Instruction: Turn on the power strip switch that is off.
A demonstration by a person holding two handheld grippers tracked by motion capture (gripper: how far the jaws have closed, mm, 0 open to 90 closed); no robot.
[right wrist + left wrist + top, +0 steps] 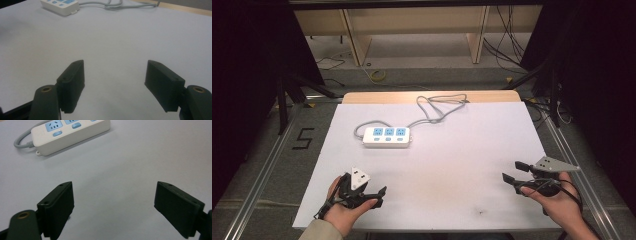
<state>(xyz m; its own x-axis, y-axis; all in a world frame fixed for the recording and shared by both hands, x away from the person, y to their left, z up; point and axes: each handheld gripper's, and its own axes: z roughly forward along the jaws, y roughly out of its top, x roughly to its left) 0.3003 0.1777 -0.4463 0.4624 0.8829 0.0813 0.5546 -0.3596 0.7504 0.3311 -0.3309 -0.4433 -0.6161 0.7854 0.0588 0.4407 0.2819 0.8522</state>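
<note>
Fingers [58, 206] of the left gripper [379, 195] and right gripper [511, 171] are spread and empty, well short of the white plastic three-socket power strip [387, 136] at upper-left centre, whose looped grey cable [432, 107] could snag and drag it.

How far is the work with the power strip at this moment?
Nothing looks done yet: the power strip lies flat on the white table, its grey cable looped toward the far edge. Nothing is in hand: the left gripper and right gripper hover near the front edge, fingers open and empty. Reaching and gripping the strip is probably all left.
</note>
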